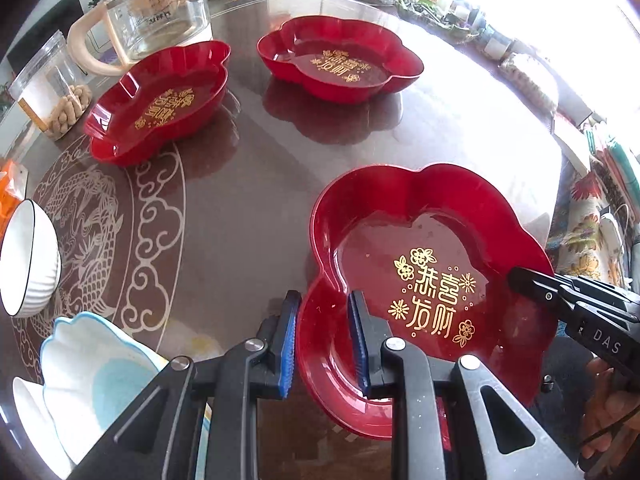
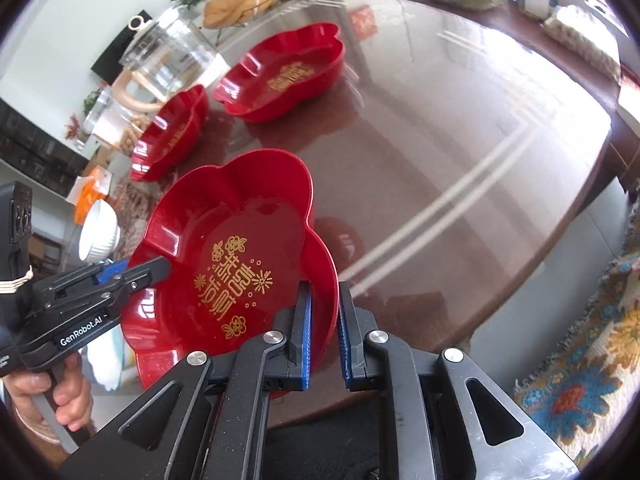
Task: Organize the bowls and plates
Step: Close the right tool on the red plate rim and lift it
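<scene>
A red flower-shaped plate with gold lettering (image 1: 432,264) (image 2: 240,264) is held between both grippers near the table's front edge, tilted. My left gripper (image 1: 326,344) straddles its left rim, with a clear gap between the pads and the wall. My right gripper (image 2: 324,336) is shut on its right rim; it also shows in the left wrist view (image 1: 520,280). Two more red plates lie further back: a left one (image 1: 160,104) (image 2: 172,136) and a far one (image 1: 340,58) (image 2: 284,72).
A white bowl (image 1: 28,260) (image 2: 98,232) and a white-and-blue shell dish (image 1: 96,376) sit at the left. A glass kettle (image 1: 156,8) and a jar of nuts (image 1: 52,88) stand behind the left plate. Clutter lines the far right edge of the brown glass-topped table (image 1: 248,184).
</scene>
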Tool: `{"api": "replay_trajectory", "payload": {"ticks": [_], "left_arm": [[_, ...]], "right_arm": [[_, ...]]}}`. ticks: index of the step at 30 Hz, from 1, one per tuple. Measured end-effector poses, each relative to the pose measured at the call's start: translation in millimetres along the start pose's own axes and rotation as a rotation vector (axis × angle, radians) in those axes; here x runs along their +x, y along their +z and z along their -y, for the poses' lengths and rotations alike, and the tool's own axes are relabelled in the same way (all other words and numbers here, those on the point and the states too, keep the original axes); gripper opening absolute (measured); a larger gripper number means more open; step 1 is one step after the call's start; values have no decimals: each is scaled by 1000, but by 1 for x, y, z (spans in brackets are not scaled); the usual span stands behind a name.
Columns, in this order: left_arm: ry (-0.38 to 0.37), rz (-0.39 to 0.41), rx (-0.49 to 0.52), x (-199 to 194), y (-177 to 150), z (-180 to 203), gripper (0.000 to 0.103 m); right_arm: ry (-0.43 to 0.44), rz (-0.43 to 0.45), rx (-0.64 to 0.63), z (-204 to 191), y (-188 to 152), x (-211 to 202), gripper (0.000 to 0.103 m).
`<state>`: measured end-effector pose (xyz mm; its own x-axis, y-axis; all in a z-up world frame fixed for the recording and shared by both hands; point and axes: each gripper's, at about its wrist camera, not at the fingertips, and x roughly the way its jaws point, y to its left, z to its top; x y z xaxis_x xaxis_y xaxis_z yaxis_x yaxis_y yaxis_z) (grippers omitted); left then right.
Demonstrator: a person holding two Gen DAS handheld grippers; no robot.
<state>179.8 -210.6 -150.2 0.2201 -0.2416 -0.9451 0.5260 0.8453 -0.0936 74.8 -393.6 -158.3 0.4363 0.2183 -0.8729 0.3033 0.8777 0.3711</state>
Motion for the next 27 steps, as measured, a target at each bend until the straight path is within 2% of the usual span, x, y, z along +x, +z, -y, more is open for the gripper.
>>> {"api": "replay_trajectory", "payload": {"ticks": [2,4,6,7,8,9,10,11,12,13,17,19,21,24,27], "left_arm": [[12,-3,-14,5,-3,-3,23],[43,27,-32,2,-9,-6,24],[59,58,-51,-4,-10,-11,25],[64,69,-62,-6,-10,-12,26],[61,85,-77,-10,-11,-17,28],[60,107,-95,-16,-12,-20,36],[59,137,-116,-25,-15,-24,50],[59,177,-142,-35,-19,-27,58],[58,224,-172,-48,-24,-31,72],[55,274,-199,-61,-29,-34,82],[42,430,-262,-113,-61,-38,86],[55,501,-286,-134,-83,-36,99],[96,585,-287,-153,-109,-30,102],[148,666,-251,-166,-140,-18,103],[143,681,-237,-170,-157,-16,103]], "right_arm": [[-18,6,-20,1,-5,9,16],[-31,10,-28,-4,-7,19,16],[-49,22,-35,-8,-9,24,20],[-56,33,-39,-10,-10,24,28],[-63,48,-41,-10,-11,24,56],[-64,77,-40,-11,-13,19,70],[-72,115,-41,-12,-16,12,69],[-82,150,-44,-13,-18,3,69],[-91,190,-44,-14,-21,-8,69],[-102,239,-40,-14,-25,-21,69],[-159,453,-28,-21,-52,-75,72],[-199,569,-13,-27,-75,-94,73],[-238,666,-8,-37,-98,-102,74],[-257,741,-69,-58,-125,-104,74],[-236,755,-165,-82,-138,-100,74]]}}
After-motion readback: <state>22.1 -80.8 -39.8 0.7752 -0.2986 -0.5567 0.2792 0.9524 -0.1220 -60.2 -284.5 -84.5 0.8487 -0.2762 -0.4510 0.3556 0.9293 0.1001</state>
